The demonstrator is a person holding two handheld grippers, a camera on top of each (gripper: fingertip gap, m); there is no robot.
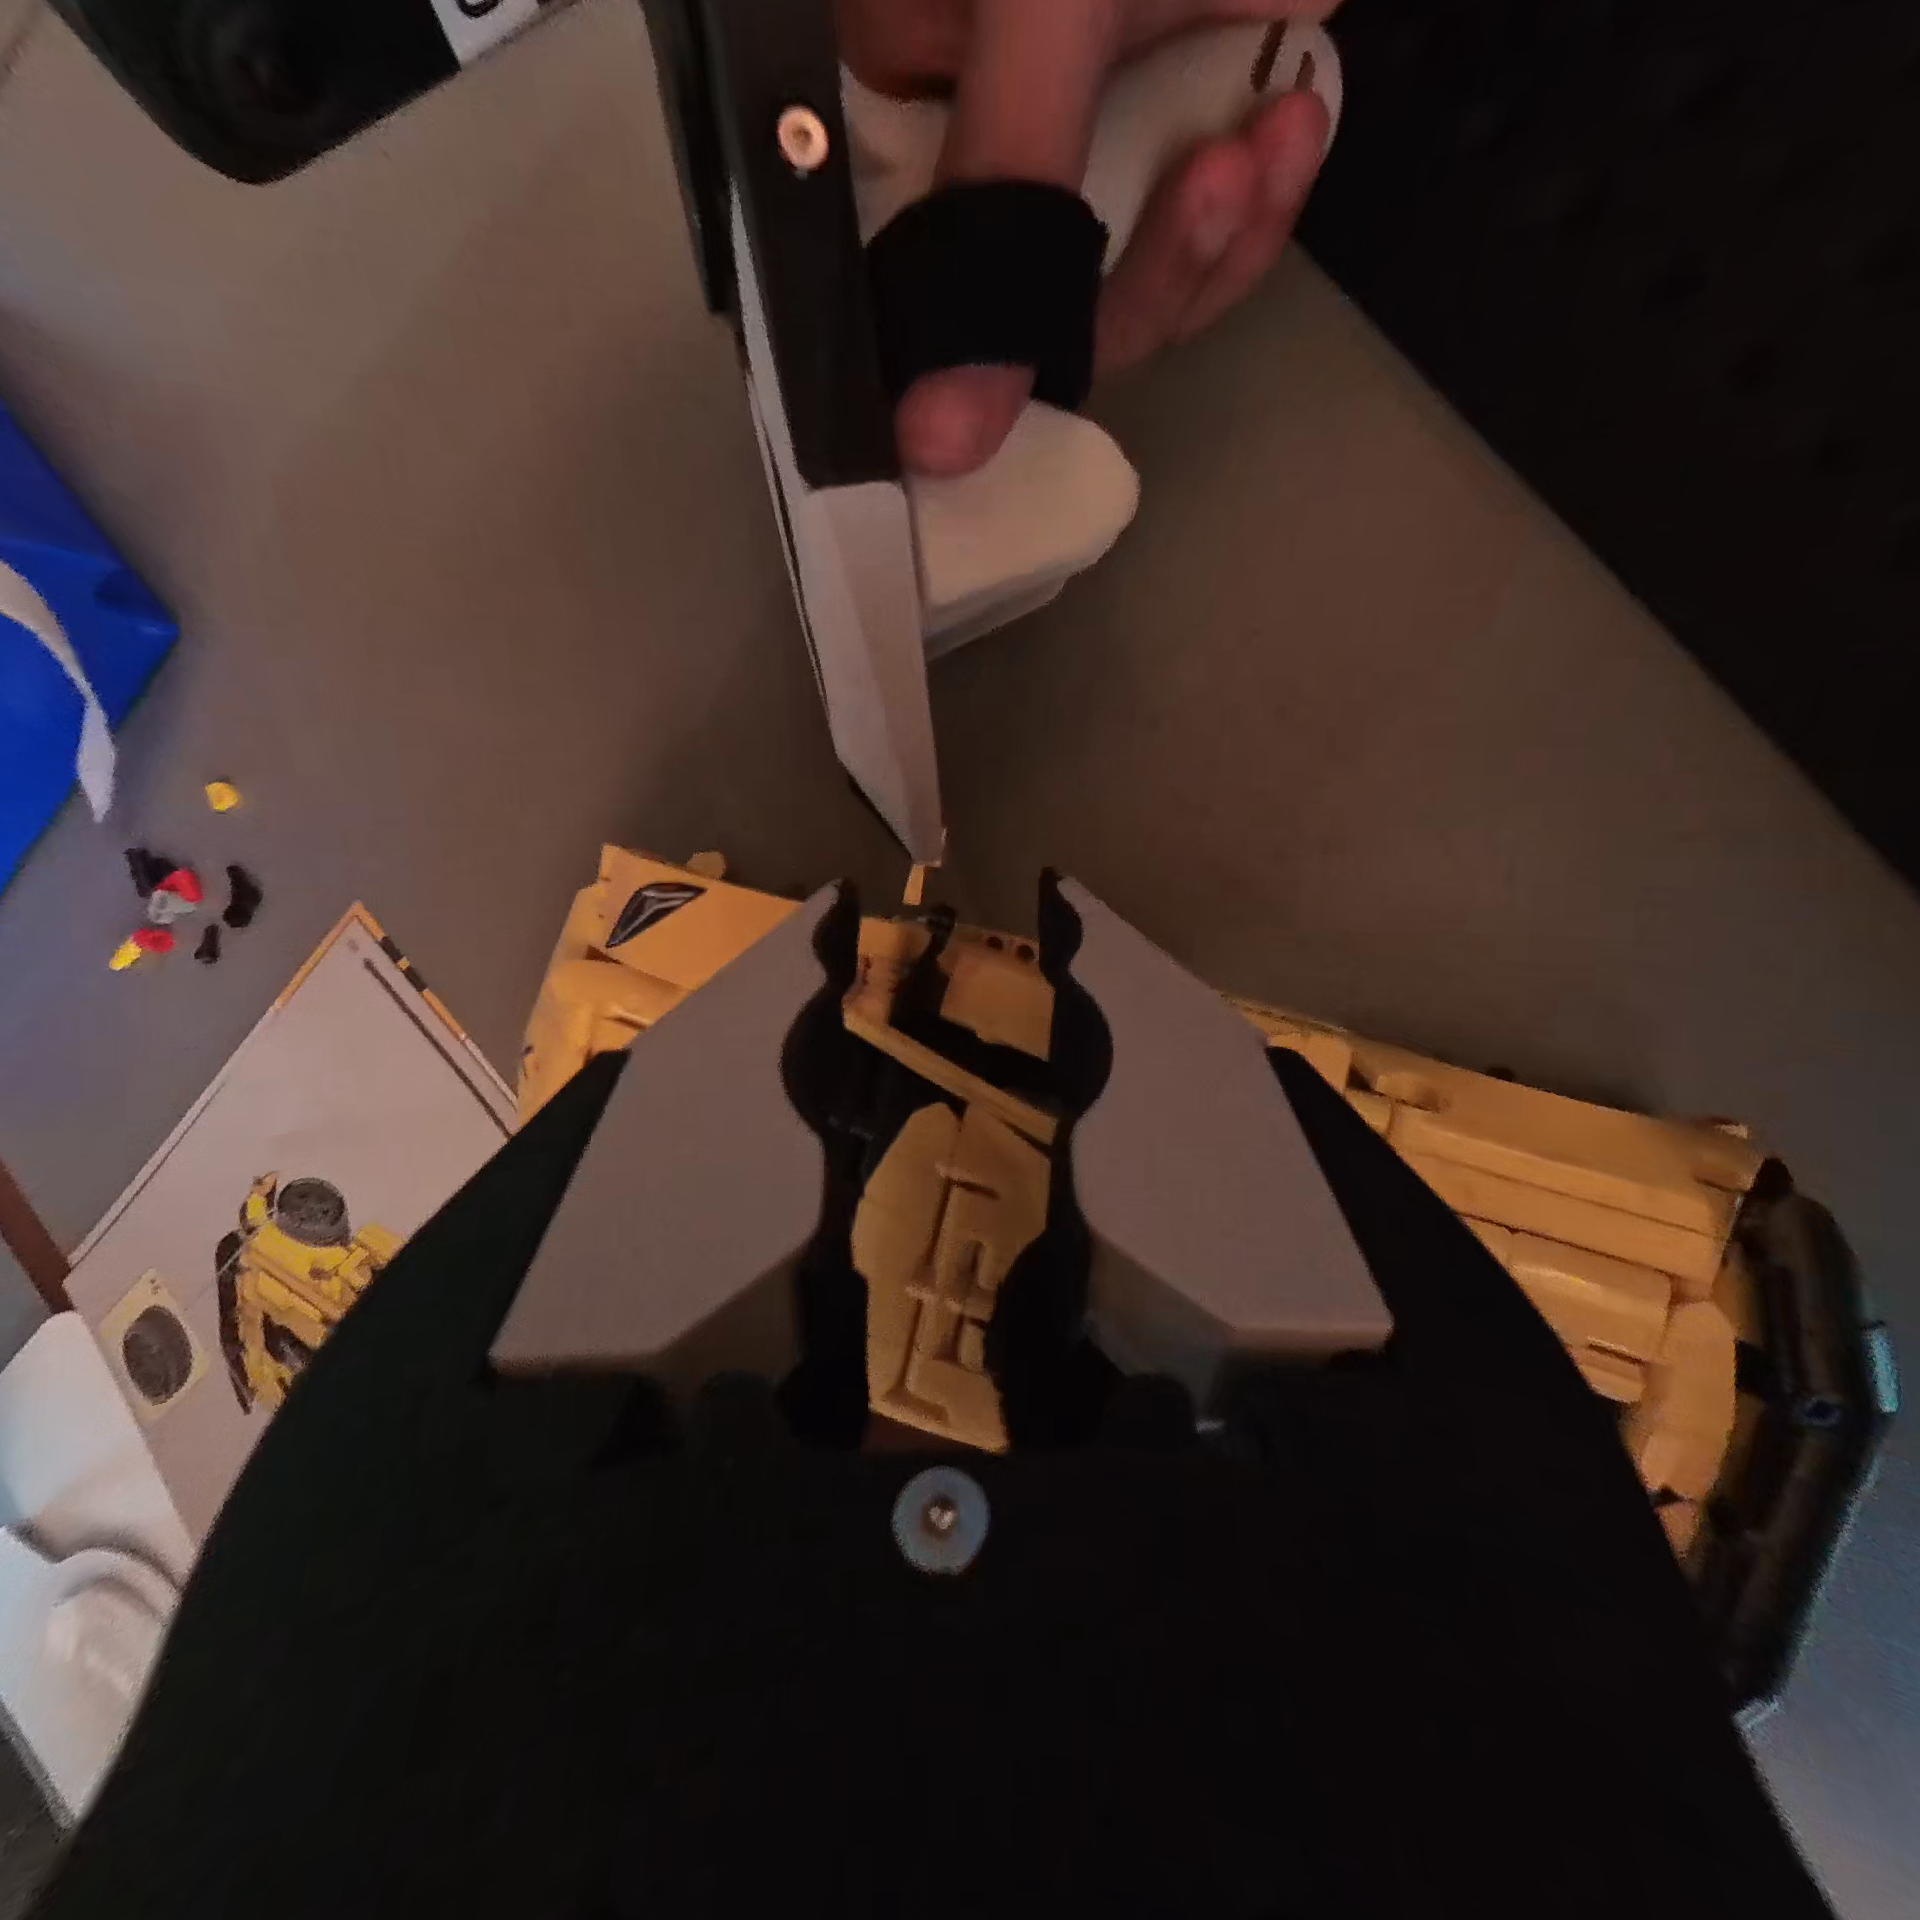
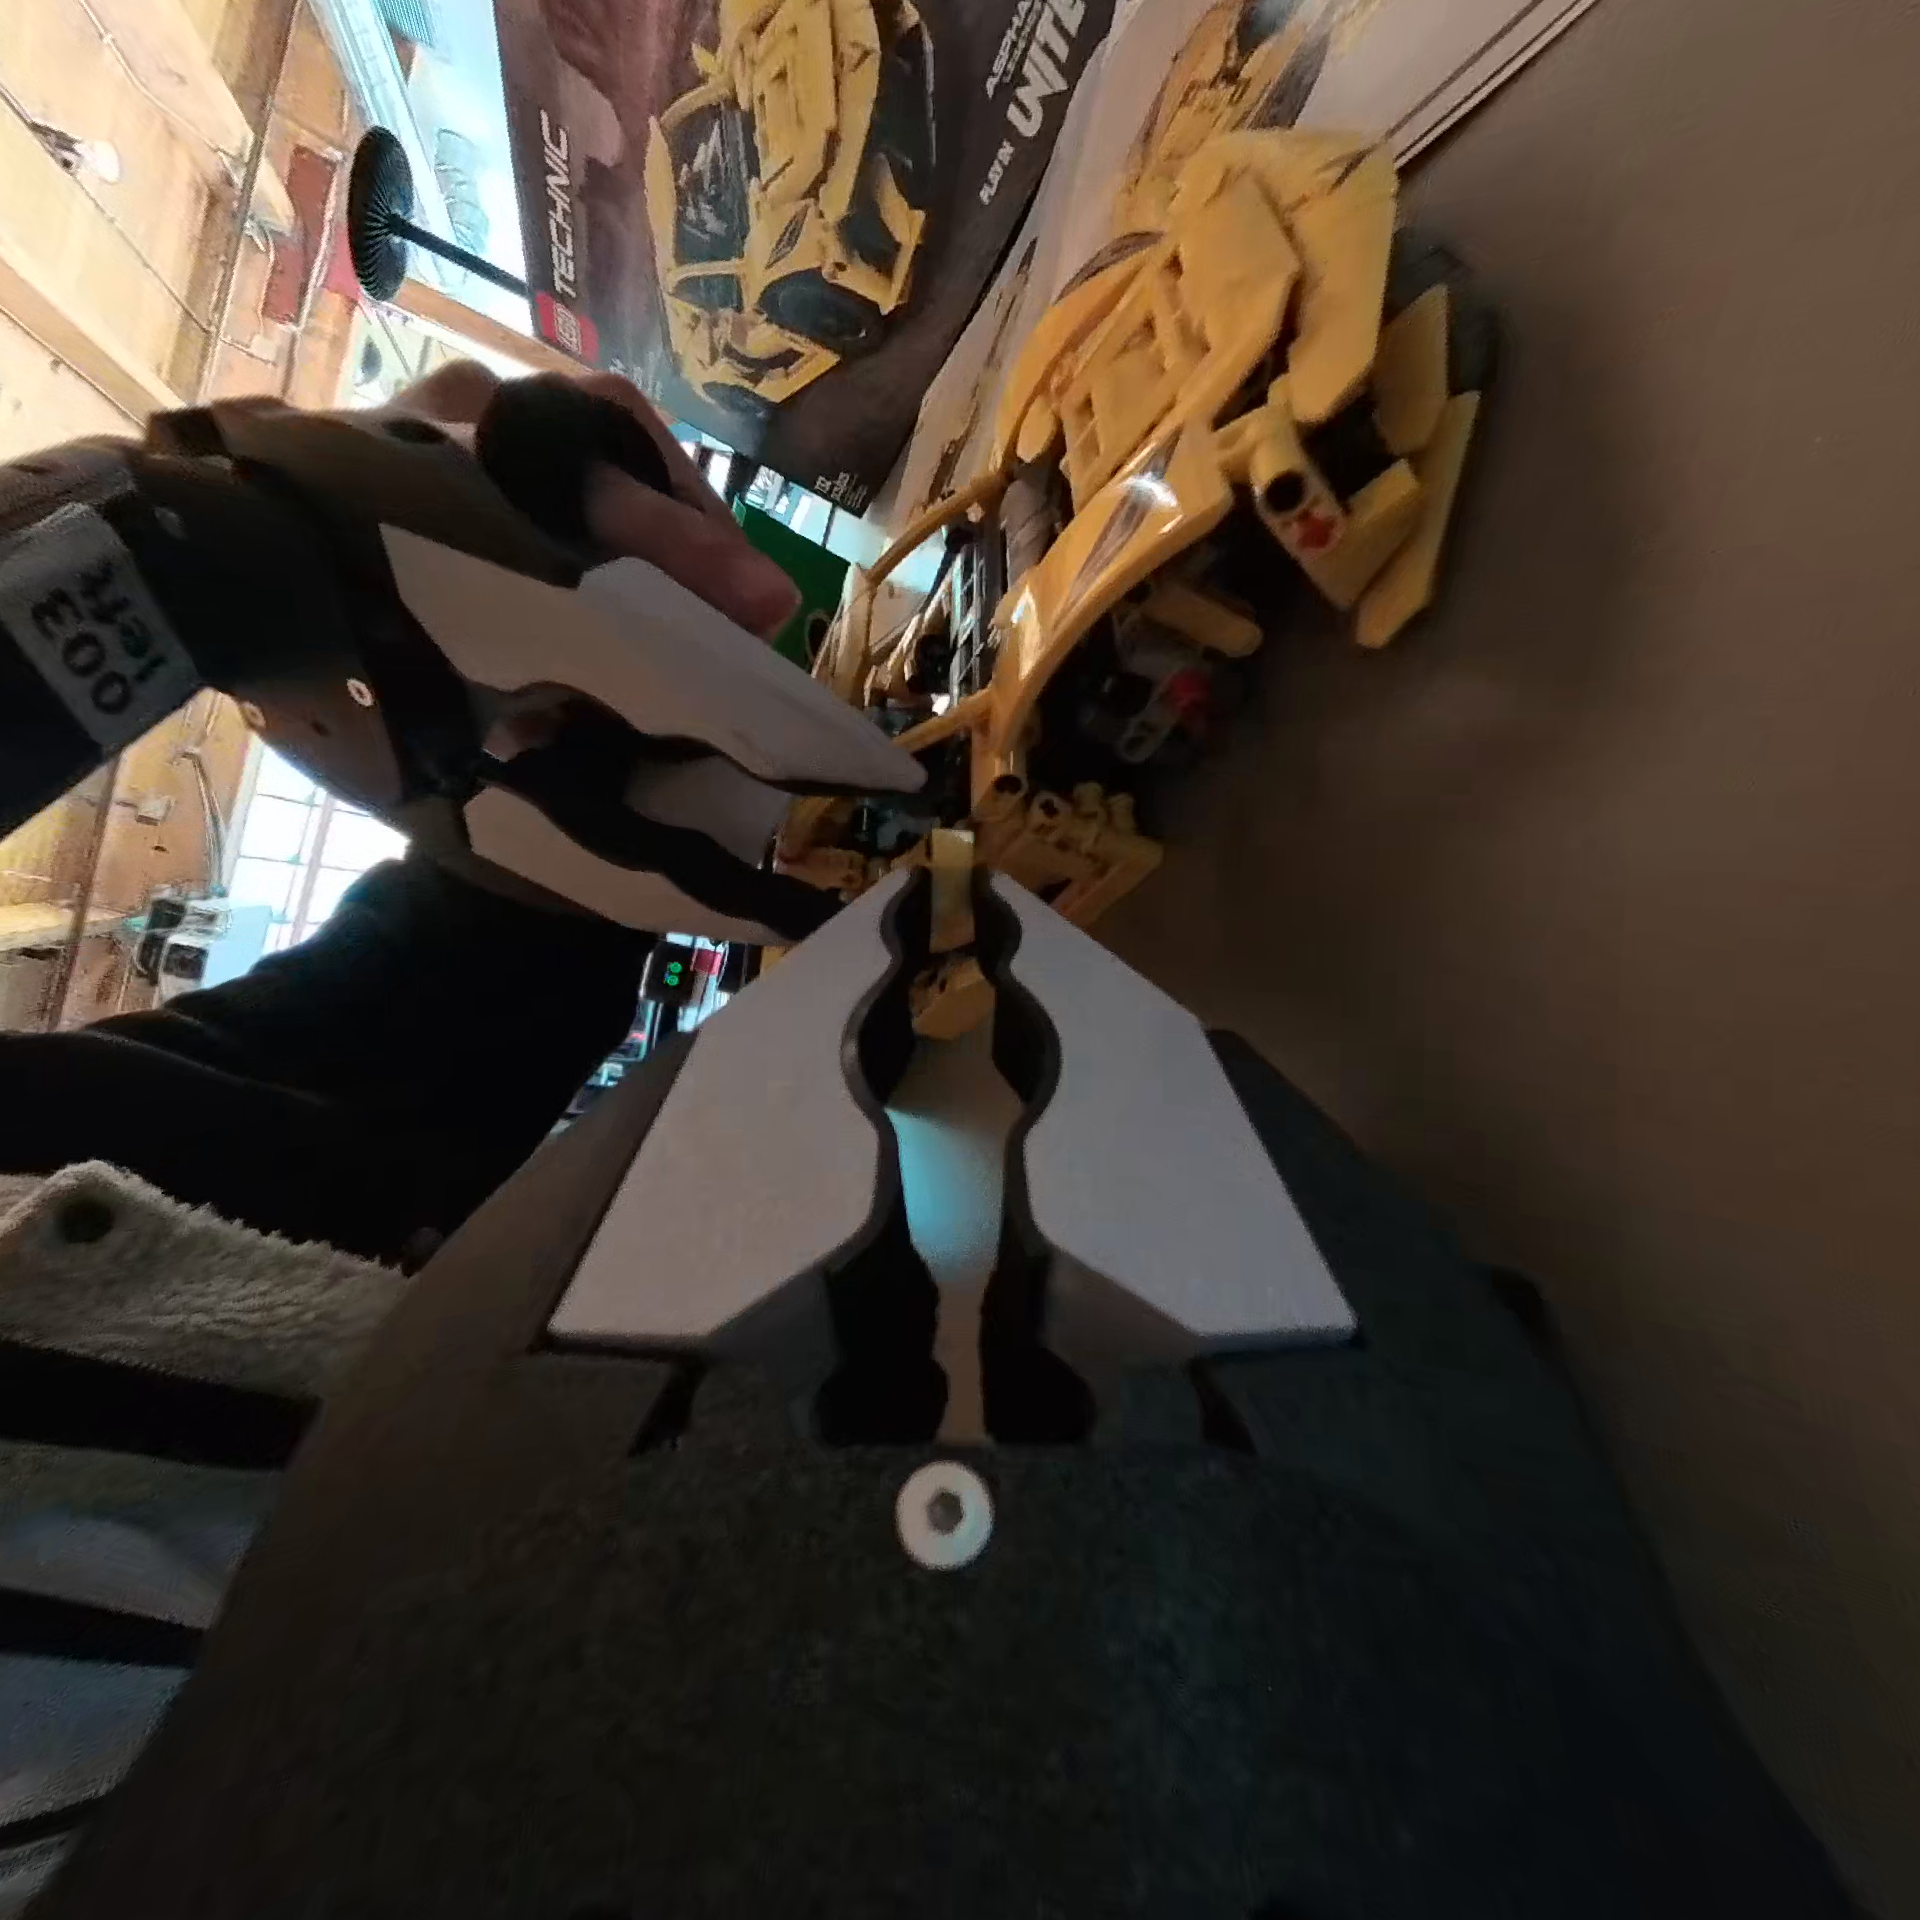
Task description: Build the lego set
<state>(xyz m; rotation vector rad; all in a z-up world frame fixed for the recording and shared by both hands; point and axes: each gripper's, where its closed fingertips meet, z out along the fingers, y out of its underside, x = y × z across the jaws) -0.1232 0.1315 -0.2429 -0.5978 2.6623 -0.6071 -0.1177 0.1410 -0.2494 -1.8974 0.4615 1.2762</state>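
While left tongs [image 1: 948, 904] straddle the car [image 1: 1507, 1195], right tongs [image 2: 951, 883] pinch a yellow piece [image 2: 953, 883].

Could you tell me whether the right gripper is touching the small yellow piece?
Touching: the right wrist view shows the right gripper pinching the small yellow piece between its fingertips.

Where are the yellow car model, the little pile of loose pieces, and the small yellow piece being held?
yellow car model [image 1: 1538, 1195]: left wrist view, on its side panels.
loose pieces [image 1: 182, 904]: left wrist view, middle of the pile.
small yellow piece [image 2: 951, 883]: right wrist view, its upper end between the fingertips.
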